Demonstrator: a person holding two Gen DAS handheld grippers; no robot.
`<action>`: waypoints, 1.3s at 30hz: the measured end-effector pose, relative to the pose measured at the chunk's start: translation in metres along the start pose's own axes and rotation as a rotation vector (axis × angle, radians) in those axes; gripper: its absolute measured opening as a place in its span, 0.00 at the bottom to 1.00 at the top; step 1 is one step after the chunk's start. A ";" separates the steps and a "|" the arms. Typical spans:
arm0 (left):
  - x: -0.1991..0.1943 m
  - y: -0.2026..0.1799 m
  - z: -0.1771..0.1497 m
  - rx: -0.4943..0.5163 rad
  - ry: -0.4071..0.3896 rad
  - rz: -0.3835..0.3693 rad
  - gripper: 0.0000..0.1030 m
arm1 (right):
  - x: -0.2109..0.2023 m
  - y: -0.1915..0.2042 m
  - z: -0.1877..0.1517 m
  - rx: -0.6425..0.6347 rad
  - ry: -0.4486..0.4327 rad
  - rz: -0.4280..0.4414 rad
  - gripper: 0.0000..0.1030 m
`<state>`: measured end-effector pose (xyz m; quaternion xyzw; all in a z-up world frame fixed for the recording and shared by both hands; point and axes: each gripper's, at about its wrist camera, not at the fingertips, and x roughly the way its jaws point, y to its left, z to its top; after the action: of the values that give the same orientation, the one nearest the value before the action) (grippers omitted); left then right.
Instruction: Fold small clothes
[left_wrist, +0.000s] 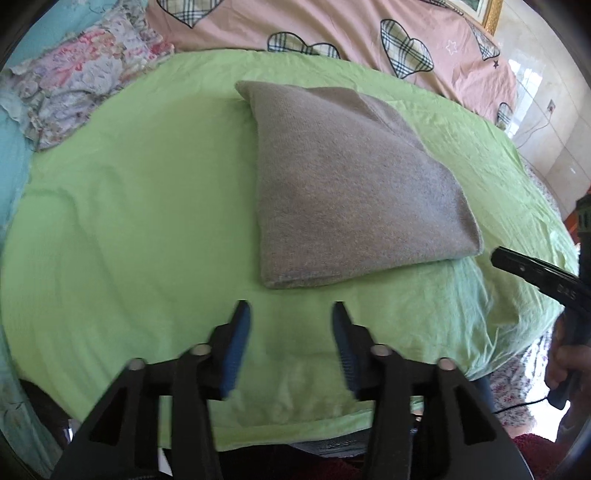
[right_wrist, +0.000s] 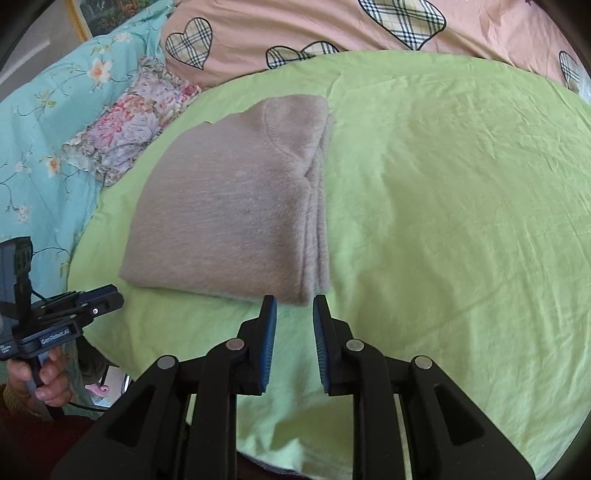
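A grey knitted garment (left_wrist: 347, 192) lies folded into a thick rectangle on the green sheet (left_wrist: 129, 229). In the right wrist view the same folded garment (right_wrist: 229, 206) shows its stacked layers along the right edge. My left gripper (left_wrist: 291, 314) hovers just short of the garment's near edge, open, with only green sheet between its blue pads. My right gripper (right_wrist: 294, 304) stands at the garment's near right corner, jaws a little apart and holding nothing. The right gripper's finger (left_wrist: 535, 273) pokes in at the right of the left wrist view. The left gripper's body (right_wrist: 66, 317) shows at the left, held by a hand (right_wrist: 40, 373).
A floral cloth (left_wrist: 74, 85) lies at the far left beside a turquoise flowered cover (right_wrist: 48, 122). A pink quilt with plaid hearts (left_wrist: 295, 26) runs along the back. The green sheet drops off at its near edge (left_wrist: 295, 428). A tiled wall (left_wrist: 546, 122) stands to the right.
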<state>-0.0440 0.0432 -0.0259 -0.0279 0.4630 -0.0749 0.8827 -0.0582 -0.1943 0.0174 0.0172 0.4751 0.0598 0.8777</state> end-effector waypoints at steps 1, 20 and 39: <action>-0.004 -0.001 0.000 0.008 -0.006 0.022 0.55 | -0.002 0.003 -0.002 -0.002 -0.003 0.013 0.37; -0.017 -0.004 0.006 0.045 -0.013 0.155 0.70 | -0.001 0.051 -0.024 -0.120 0.052 0.125 0.68; -0.003 -0.012 0.061 0.040 -0.058 0.164 0.79 | 0.018 0.031 0.048 -0.132 -0.012 0.100 0.76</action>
<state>0.0029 0.0303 0.0126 0.0257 0.4364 -0.0108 0.8993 -0.0115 -0.1602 0.0317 -0.0168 0.4634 0.1348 0.8757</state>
